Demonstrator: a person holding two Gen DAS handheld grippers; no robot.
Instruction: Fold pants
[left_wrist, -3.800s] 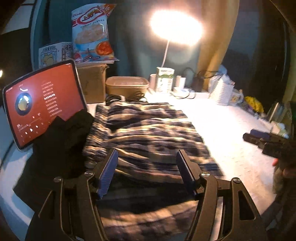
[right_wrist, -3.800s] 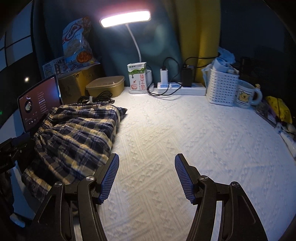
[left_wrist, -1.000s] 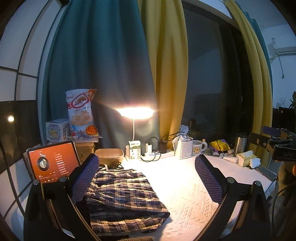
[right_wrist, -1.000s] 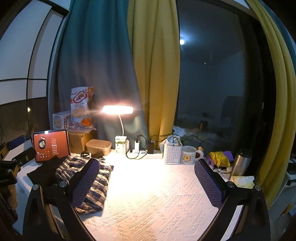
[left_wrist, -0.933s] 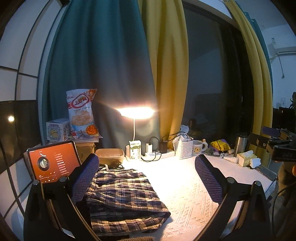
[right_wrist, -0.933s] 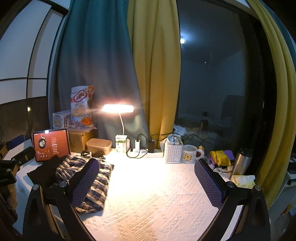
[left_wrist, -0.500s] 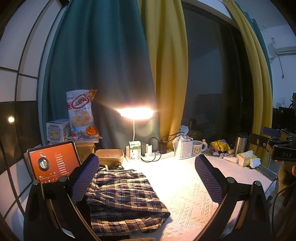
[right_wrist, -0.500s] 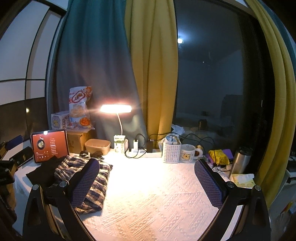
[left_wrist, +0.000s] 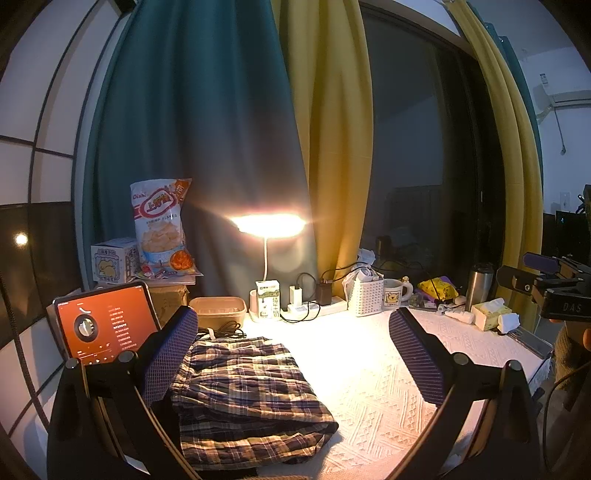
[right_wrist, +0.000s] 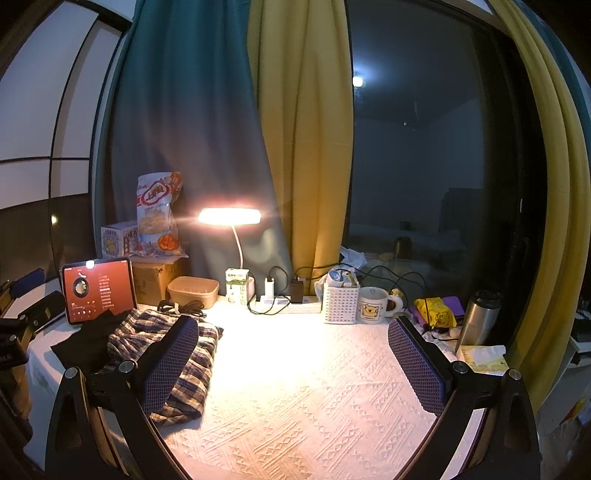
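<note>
The plaid pants (left_wrist: 243, 391) lie folded into a compact stack on the white textured surface (left_wrist: 369, 376), at about 8 o'clock in the left wrist view and 9 o'clock in the right wrist view, touching neither tool. The left gripper (left_wrist: 293, 360) is held above the surface with its jaws spread wide and nothing between them; the right gripper (right_wrist: 291, 363) likewise has its jaws wide and empty. Just left of the pants sits a dark cloth (right_wrist: 86, 338), possibly another garment, though the dim light leaves that unclear. Behind it a tablet (left_wrist: 105, 326) with a red screen stands tilted. At 12 o'clock a lit desk lamp (left_wrist: 267, 225) glows over a milk carton (left_wrist: 267, 304), with a white basket (right_wrist: 341, 302) and mug (right_wrist: 375, 304) toward 1 o'clock.
</note>
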